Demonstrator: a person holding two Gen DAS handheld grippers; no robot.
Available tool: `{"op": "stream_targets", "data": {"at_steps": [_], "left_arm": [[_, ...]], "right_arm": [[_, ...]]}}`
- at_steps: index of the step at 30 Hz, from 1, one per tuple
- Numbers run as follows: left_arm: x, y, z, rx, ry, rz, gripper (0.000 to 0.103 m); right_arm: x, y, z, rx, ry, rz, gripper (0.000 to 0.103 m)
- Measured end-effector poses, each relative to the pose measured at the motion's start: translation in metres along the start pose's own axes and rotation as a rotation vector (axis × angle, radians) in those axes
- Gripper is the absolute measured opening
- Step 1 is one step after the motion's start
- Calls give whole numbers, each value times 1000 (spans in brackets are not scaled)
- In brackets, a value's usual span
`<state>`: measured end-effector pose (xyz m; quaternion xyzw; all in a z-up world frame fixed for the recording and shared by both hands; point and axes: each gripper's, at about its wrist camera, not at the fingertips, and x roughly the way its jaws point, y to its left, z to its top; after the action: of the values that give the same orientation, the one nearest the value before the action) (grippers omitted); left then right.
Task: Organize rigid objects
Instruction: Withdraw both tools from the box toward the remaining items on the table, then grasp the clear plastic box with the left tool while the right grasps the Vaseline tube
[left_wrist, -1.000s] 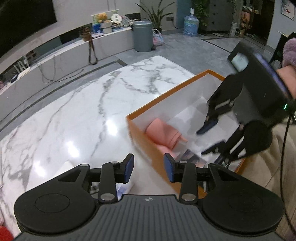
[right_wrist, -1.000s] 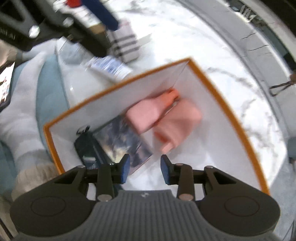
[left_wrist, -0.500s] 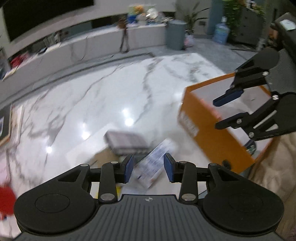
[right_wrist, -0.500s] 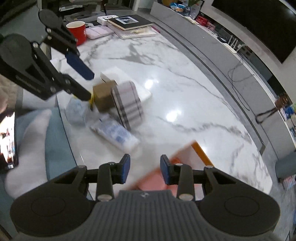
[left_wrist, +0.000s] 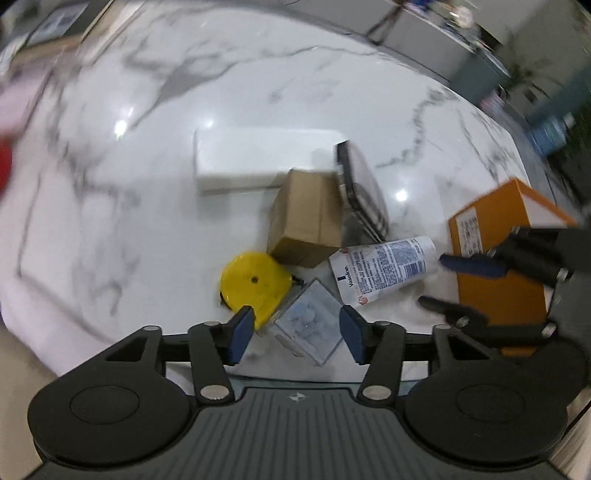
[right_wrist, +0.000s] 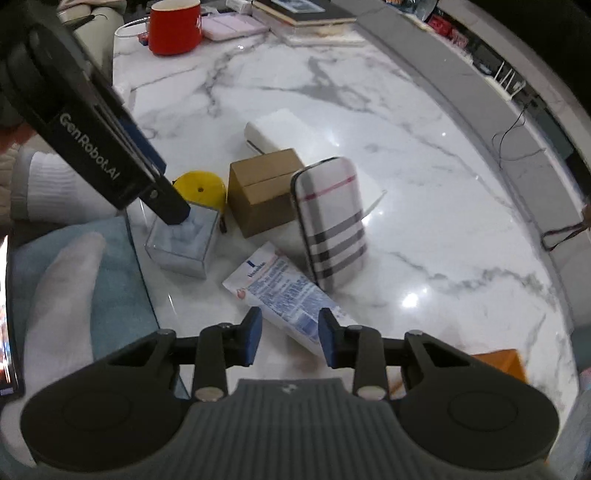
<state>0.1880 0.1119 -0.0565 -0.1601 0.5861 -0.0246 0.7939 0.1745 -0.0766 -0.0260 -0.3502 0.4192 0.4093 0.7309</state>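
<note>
A cluster of objects lies near the marble table's front edge. It holds a clear box with pale blue contents (left_wrist: 308, 321) (right_wrist: 181, 240), a yellow tape measure (left_wrist: 255, 284), a brown carton (left_wrist: 306, 218), a plaid case (right_wrist: 330, 221), a white box (left_wrist: 258, 158) and a white lotion tube (right_wrist: 284, 288) (left_wrist: 384, 266). My left gripper (left_wrist: 295, 328) (right_wrist: 166, 188) points down over the clear box. Its jaws are opening, with the box between the pads and not pressed. My right gripper (right_wrist: 290, 334) (left_wrist: 454, 286) hovers over the tube's end. Its jaws are narrow and closing a little, clear of the tube.
An orange box (left_wrist: 506, 240) stands to the right of the cluster. At the table's far end stand a red mug (right_wrist: 173, 26) and stacked books (right_wrist: 306, 14). A person's white-socked foot (right_wrist: 62, 288) rests on a blue cushion by the table edge.
Both grippers have swung away from the orange box to the cluster of loose objects. The left gripper rolled and its jaws widened around the clear box.
</note>
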Motion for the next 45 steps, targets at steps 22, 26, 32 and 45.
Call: {"op": "stream_targets", "data": {"at_steps": [22,26,32,45], "left_arm": [[35,-8,0,-50,61,-10,64],[37,-18,-3,43,61,25,61],[36,-25,-3,132,94,49,61],[42,-38,-12,291,162,93,66]], "right_arm": [[32,19,5,117,-60,239,17],[30,27,6,78,-49,228,18],[22,28,4,-66,-24,134,31],[55,1,15,-329,150,84,63]]}}
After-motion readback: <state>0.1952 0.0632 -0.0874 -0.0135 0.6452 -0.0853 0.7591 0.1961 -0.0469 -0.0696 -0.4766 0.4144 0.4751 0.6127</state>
